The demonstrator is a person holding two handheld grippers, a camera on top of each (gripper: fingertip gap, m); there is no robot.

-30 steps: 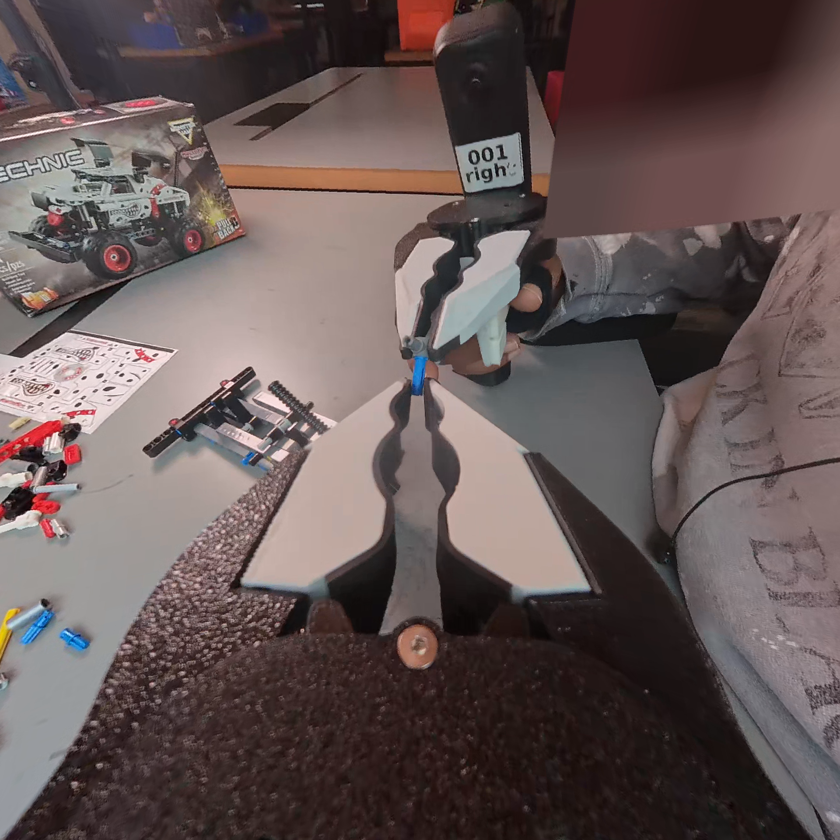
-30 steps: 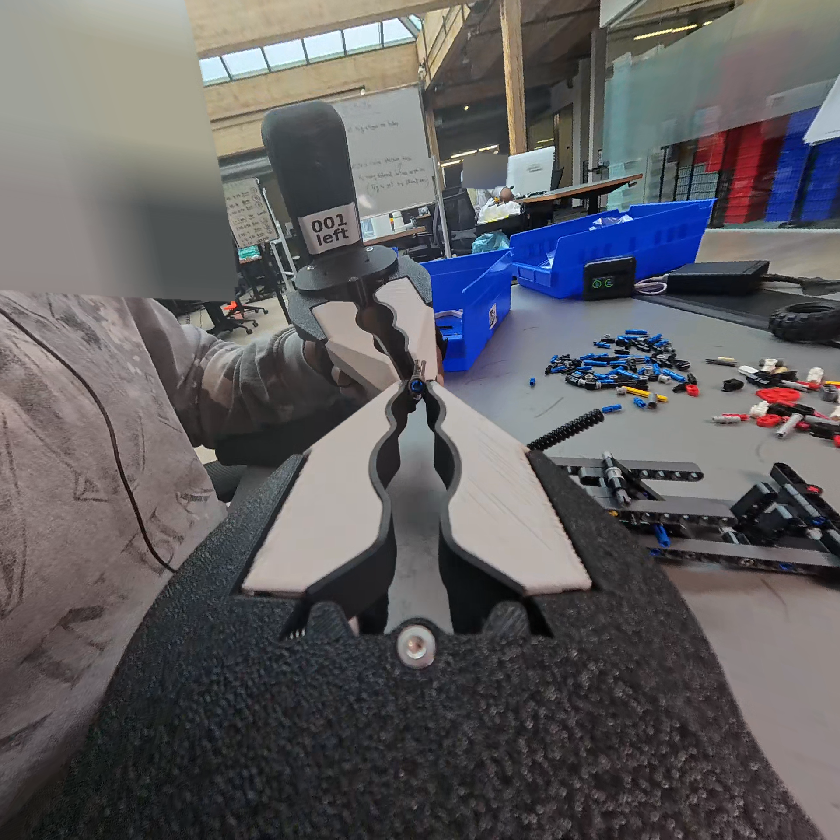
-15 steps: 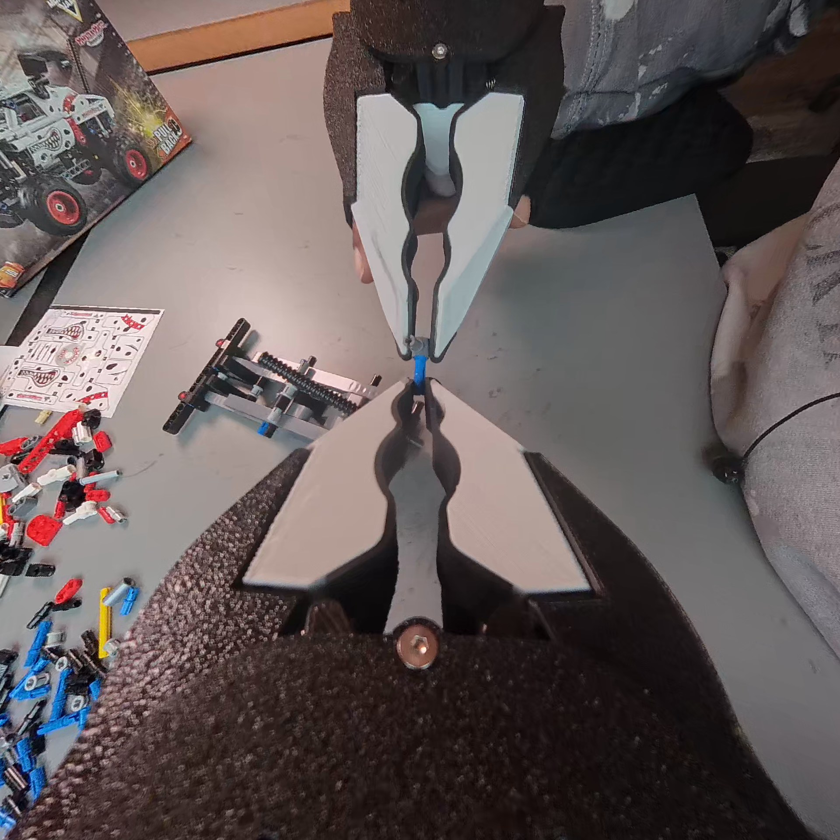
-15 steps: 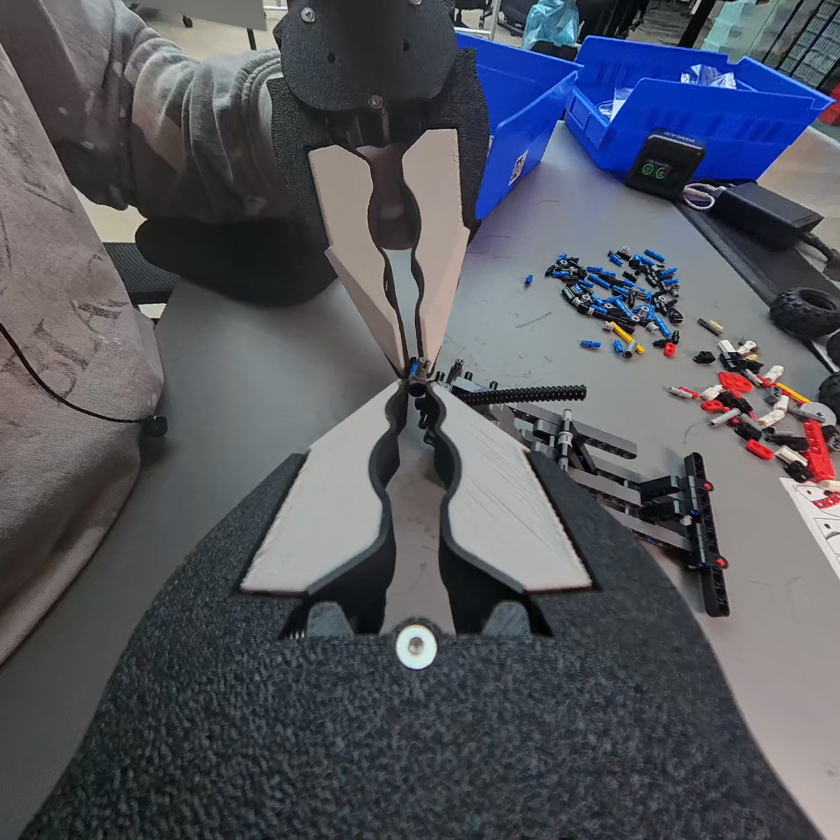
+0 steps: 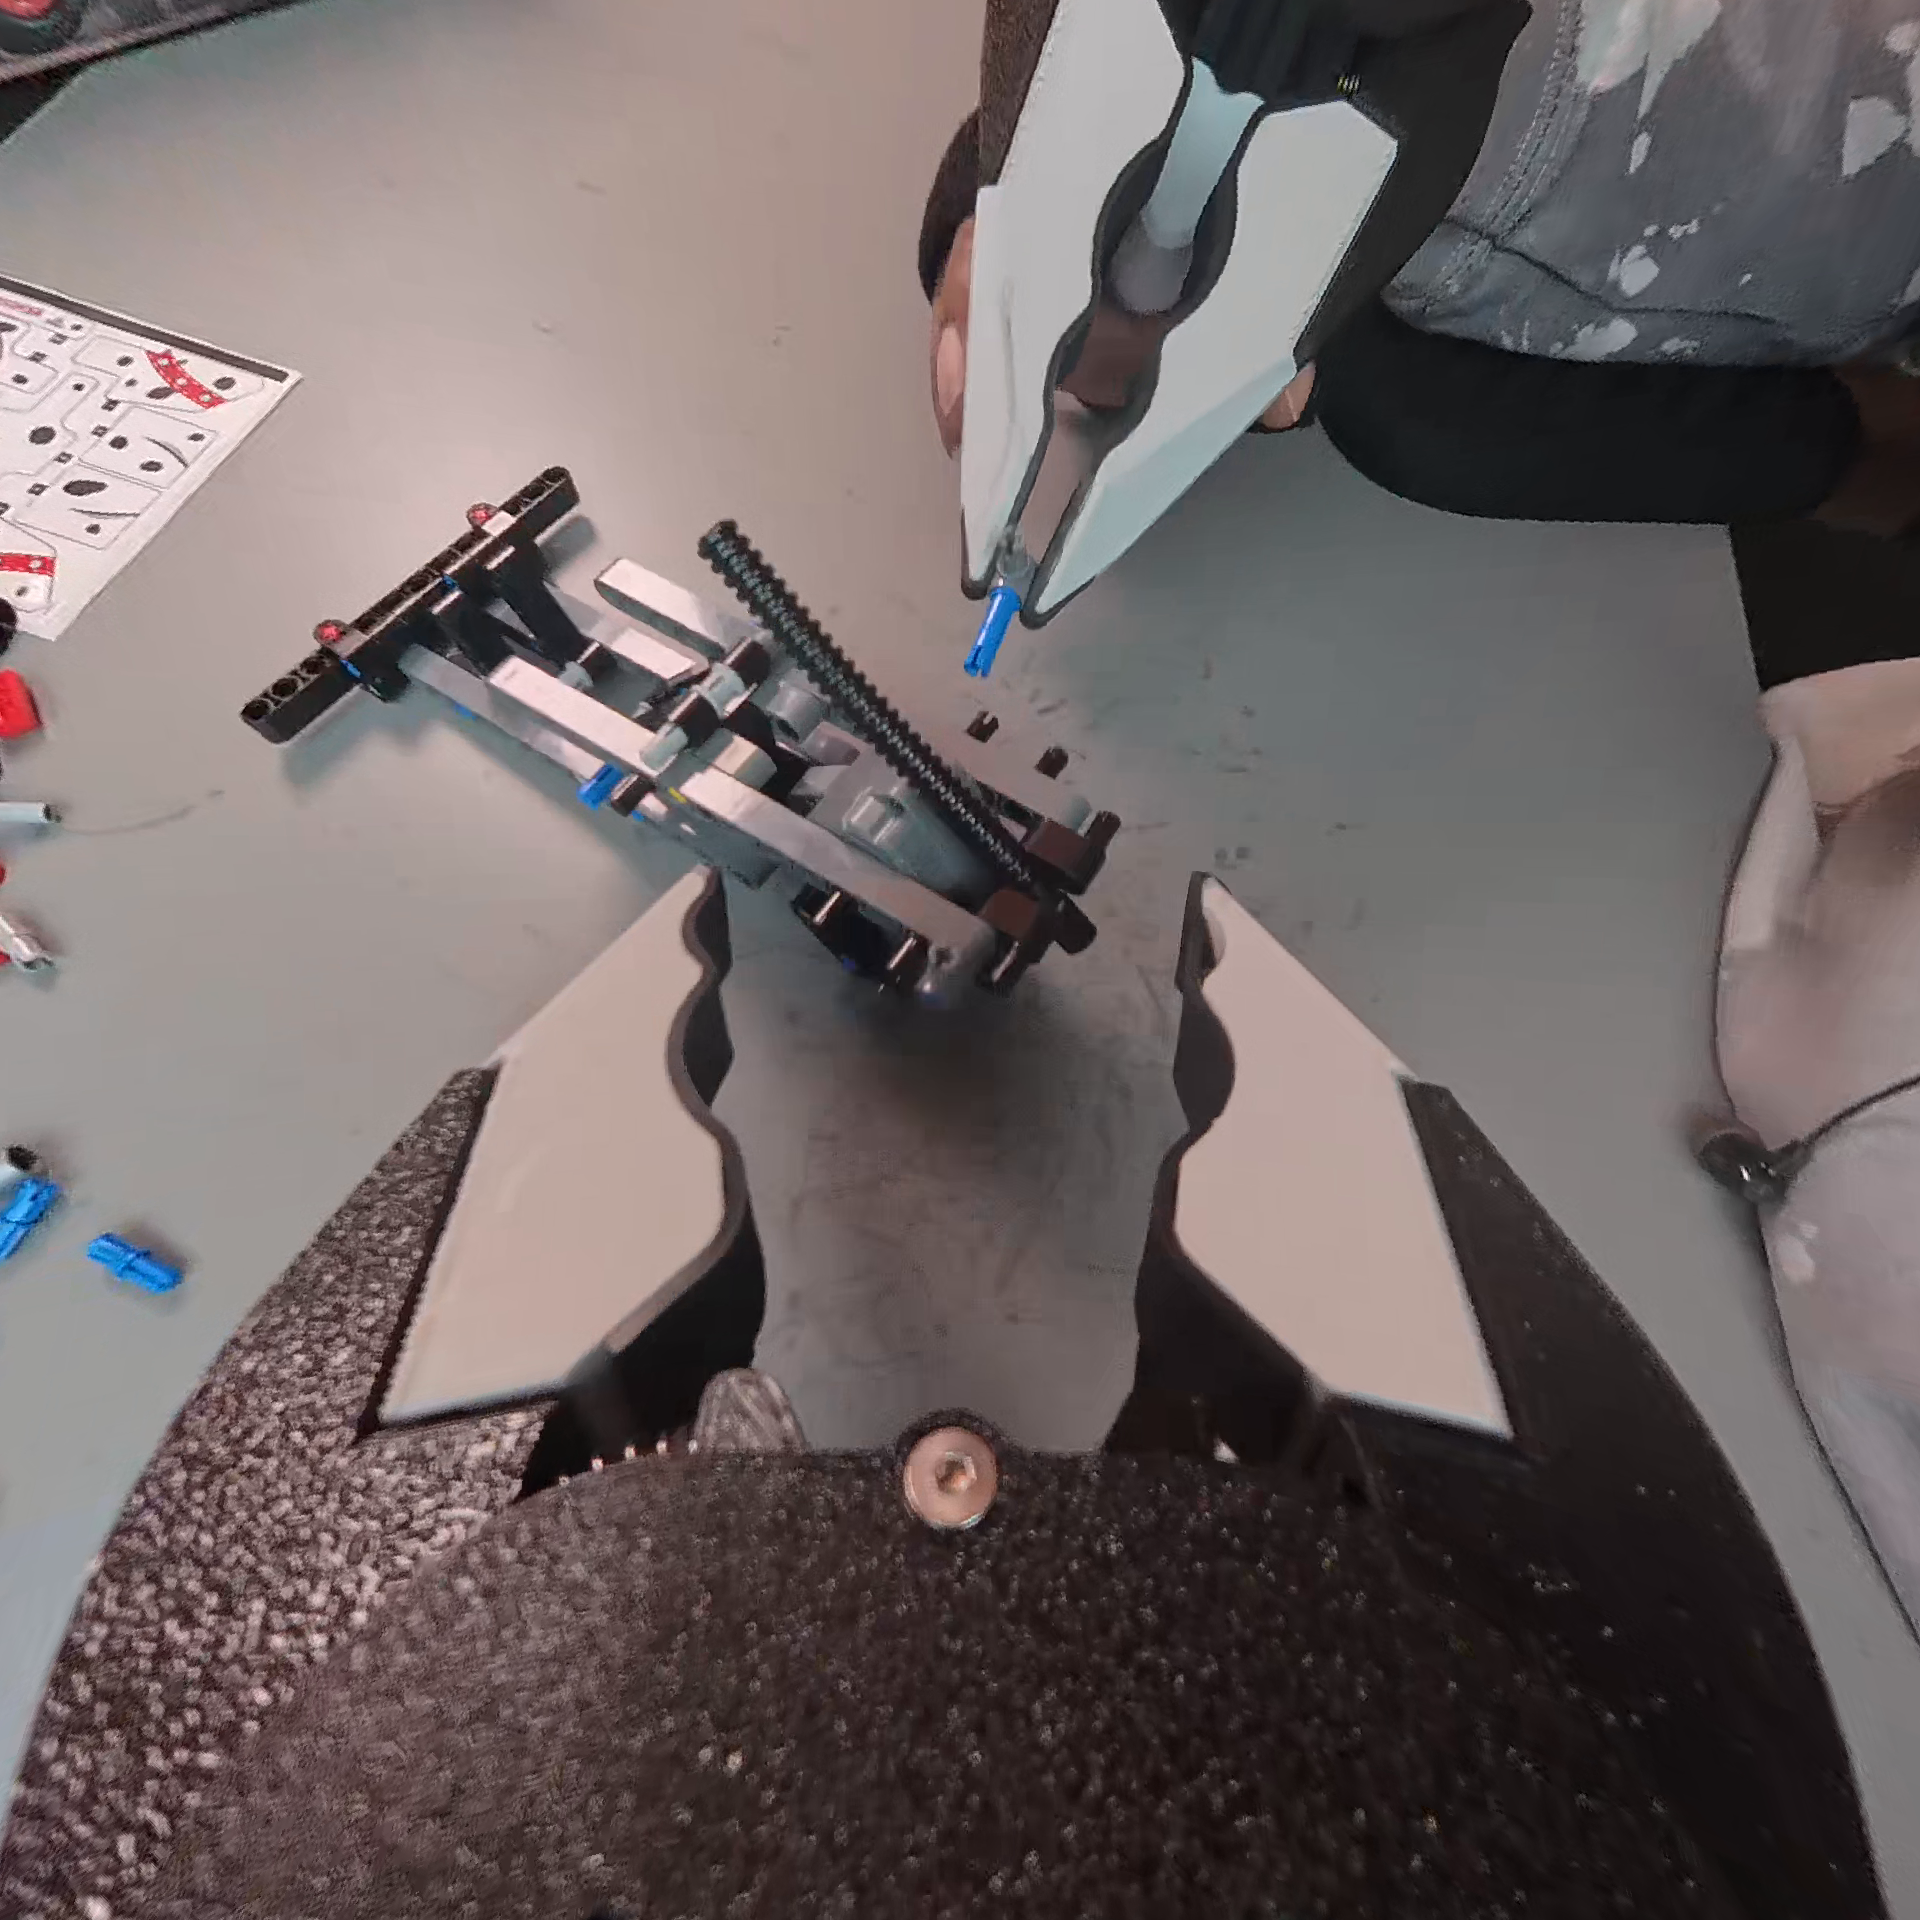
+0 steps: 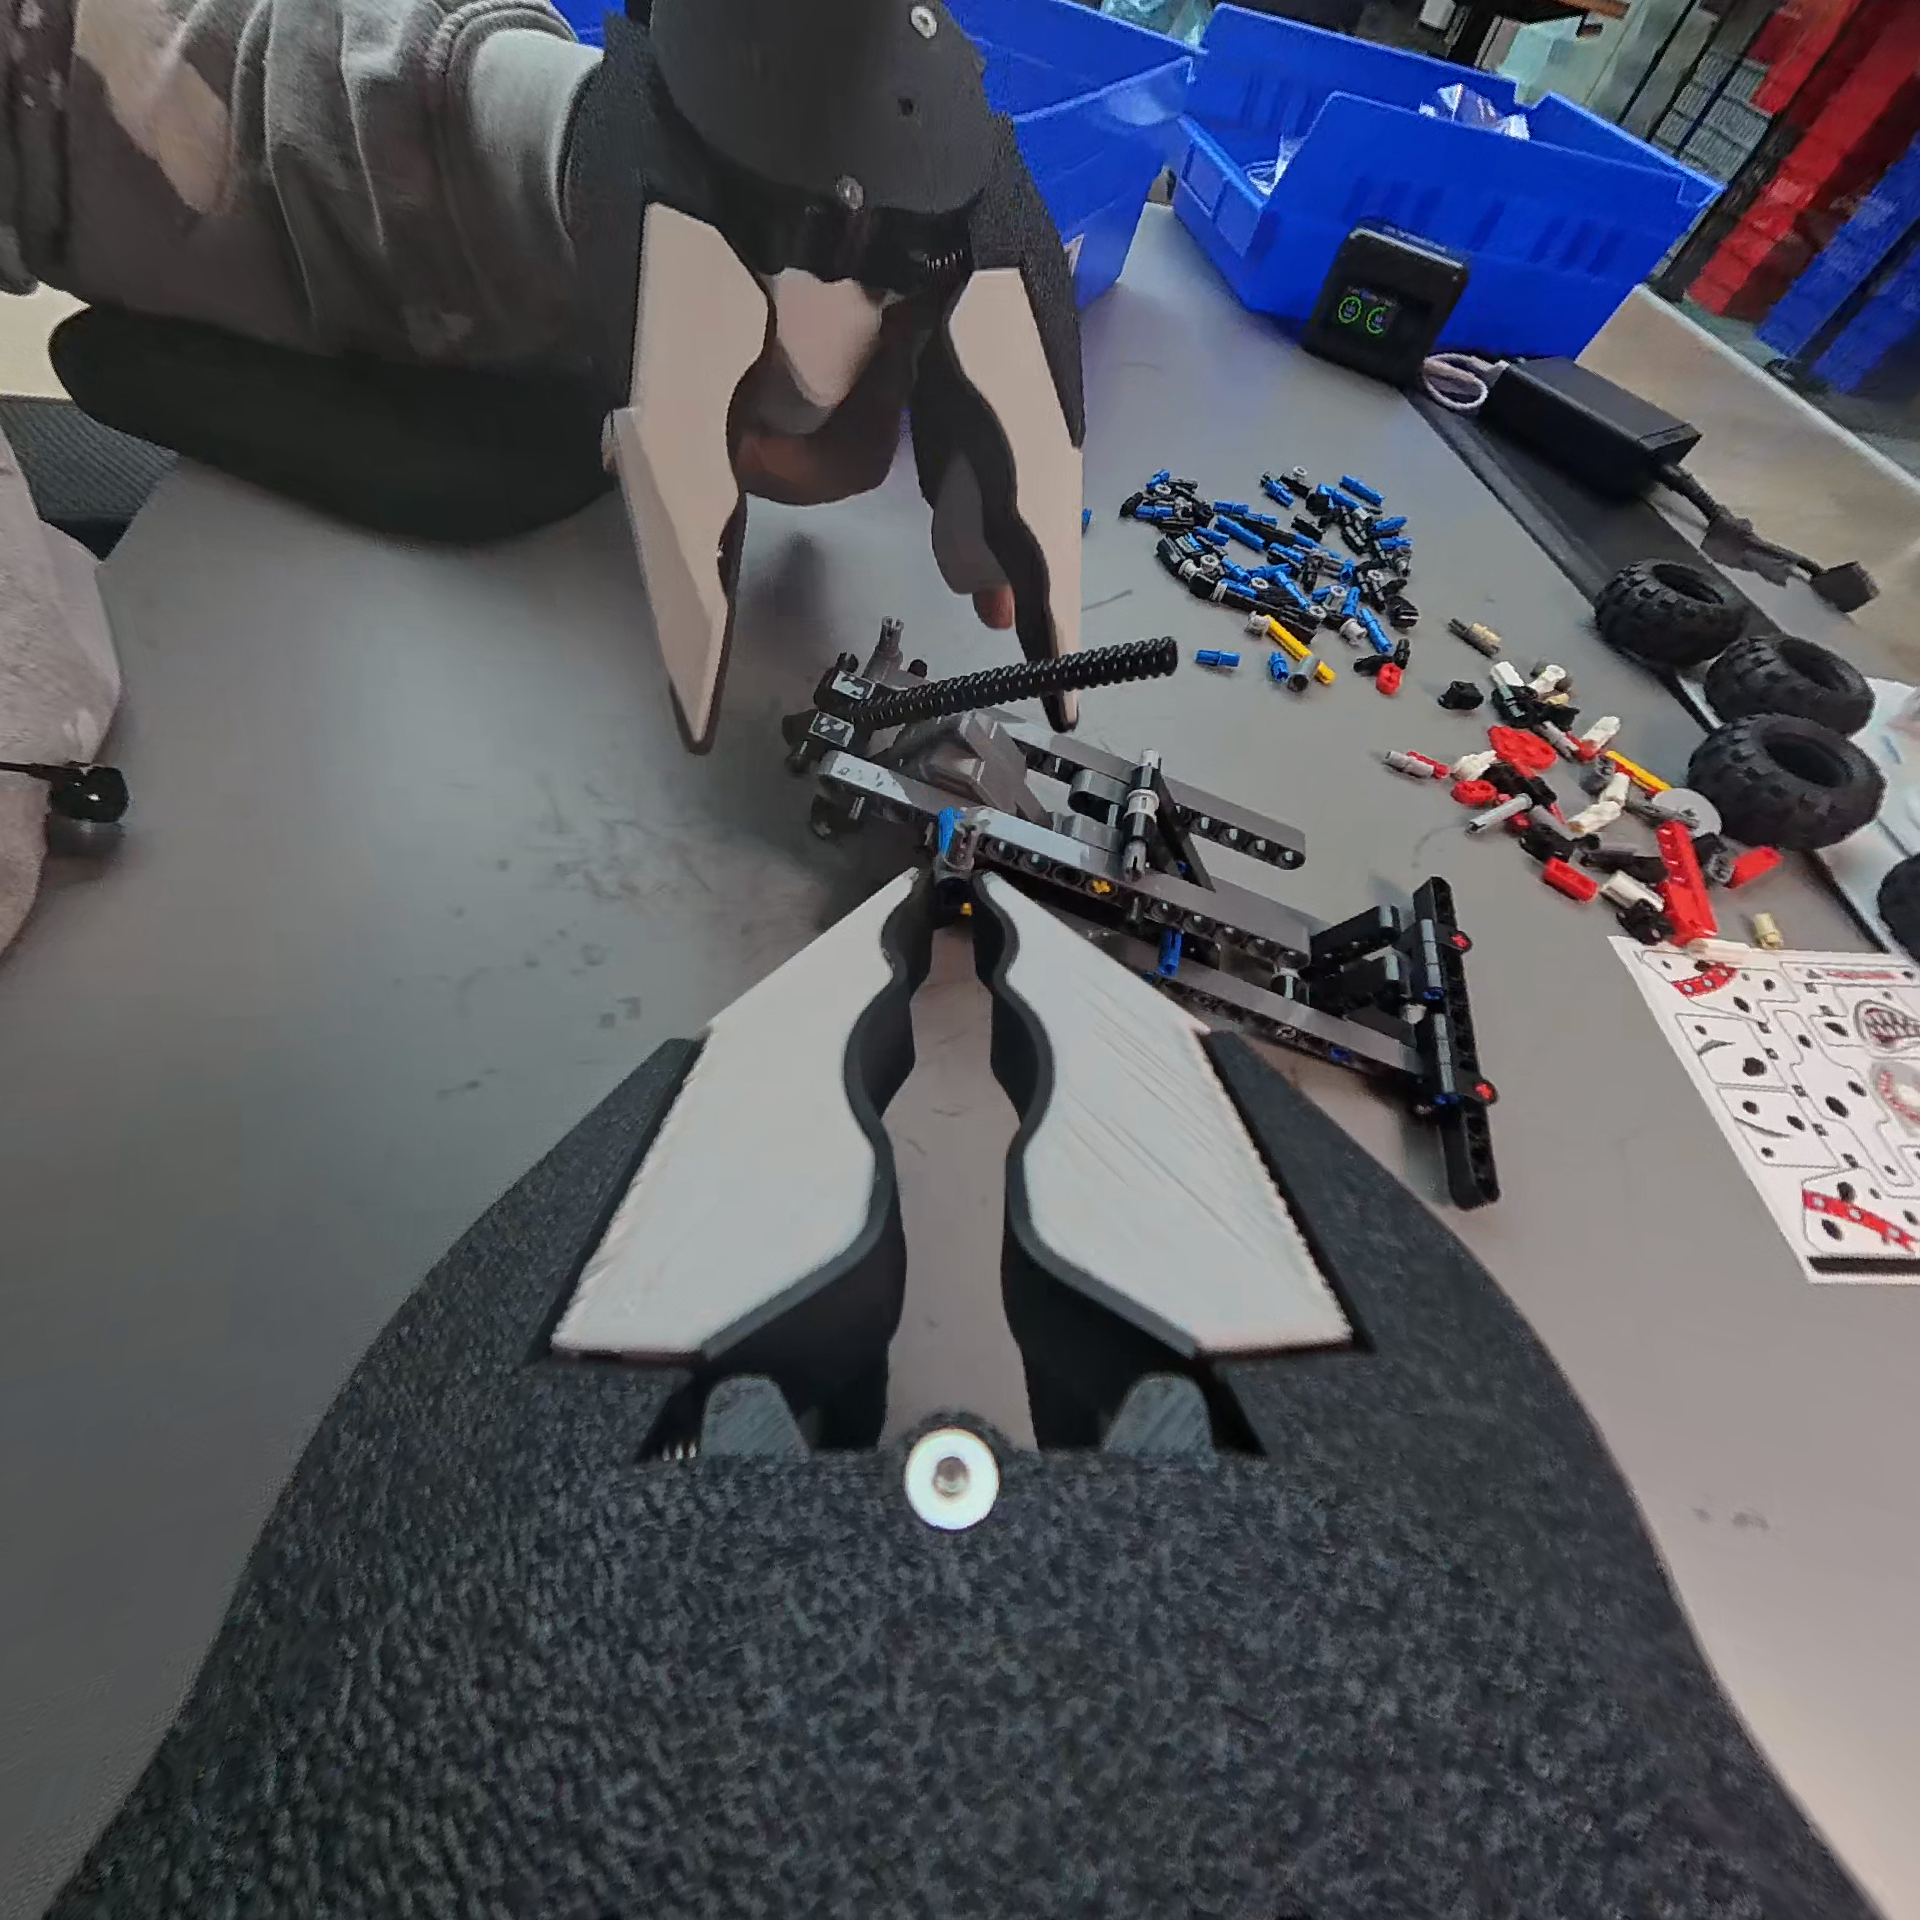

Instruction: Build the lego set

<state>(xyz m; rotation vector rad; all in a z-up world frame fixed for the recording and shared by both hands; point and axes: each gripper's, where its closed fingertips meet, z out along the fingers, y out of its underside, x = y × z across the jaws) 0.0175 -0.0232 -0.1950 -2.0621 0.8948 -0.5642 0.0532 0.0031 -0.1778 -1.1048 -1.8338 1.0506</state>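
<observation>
We note even, diffuse overhead light; soft shadows beneath the chassis (image 5: pixel 675 727) on the table (image 5: pixel 520 260). Dull glare mid-table. Wide-angle bending at frame edges; motion blur on the left gripper (image 5: pixel 951 894) fingers.

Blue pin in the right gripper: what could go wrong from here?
1. The right gripper pinches the small grey connector with the blue pin only at its very tips, so it may twist or pop out when pressed into the frame.
2. The left gripper is open and holds nothing, so the frame lies unbraced on the table and could slide under a push.
3. Two small dark pieces lie loose near the frame and could get knocked away.
</observation>
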